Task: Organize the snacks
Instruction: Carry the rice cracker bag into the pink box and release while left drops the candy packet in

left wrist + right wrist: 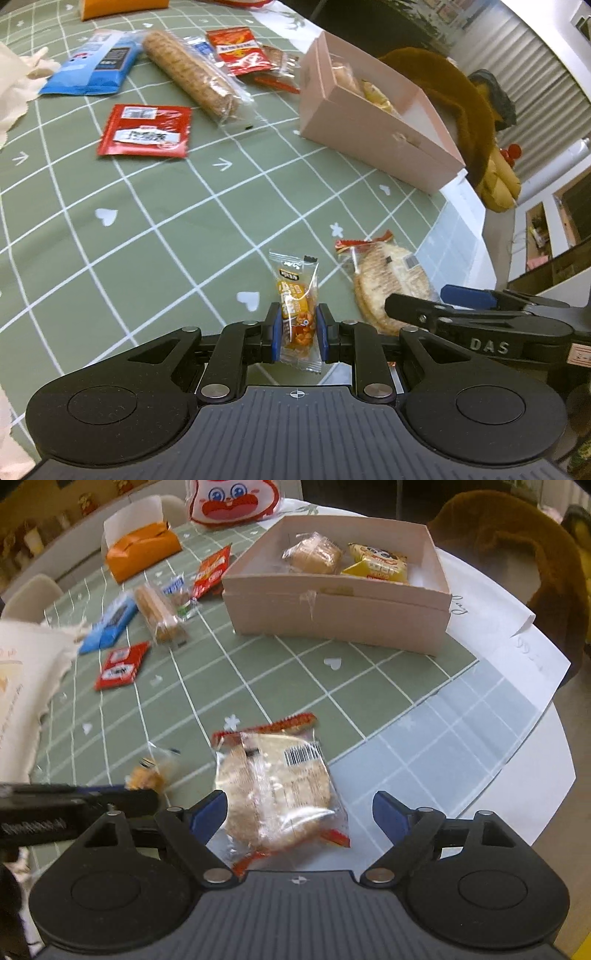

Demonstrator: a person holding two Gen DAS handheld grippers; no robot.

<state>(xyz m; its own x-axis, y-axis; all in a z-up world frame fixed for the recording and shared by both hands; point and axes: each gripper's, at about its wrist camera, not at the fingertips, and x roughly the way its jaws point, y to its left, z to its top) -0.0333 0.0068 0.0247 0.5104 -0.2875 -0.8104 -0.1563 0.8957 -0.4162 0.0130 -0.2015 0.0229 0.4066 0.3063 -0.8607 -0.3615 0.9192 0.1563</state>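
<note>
We see our left gripper (298, 326) with its blue pads clamped on a small clear packet of orange snack (298, 314), which stands upright between them over the green checked tablecloth (166, 240). Our right gripper (299, 812) has its jaws wide apart around a clear-wrapped rice cracker pack (275, 786) with red crimped ends, which lies flat on the cloth; neither pad touches the wrapper. In the left wrist view the same cracker pack (388, 284) sits just right of the held packet, with the right gripper's fingers partly over its near edge. The pink cardboard box (332, 609) stands far and to the right, open on top, with a wrapped cracker stack (314, 554) and yellow packets (380, 566) inside; its right side lies close to the cloth's edge, where white paper sheets (517, 646) overhang the table's rim. Between the cracker pack and the box a broad band of bare cloth runs open. To the far left lie a red sachet (120, 666), a blue packet (110, 622) and a long biscuit roll (159, 611), well apart from both grippers. An orange package (142, 550) sits at the far edge, and a brown plush toy (461, 107) hangs beyond the box.
</note>
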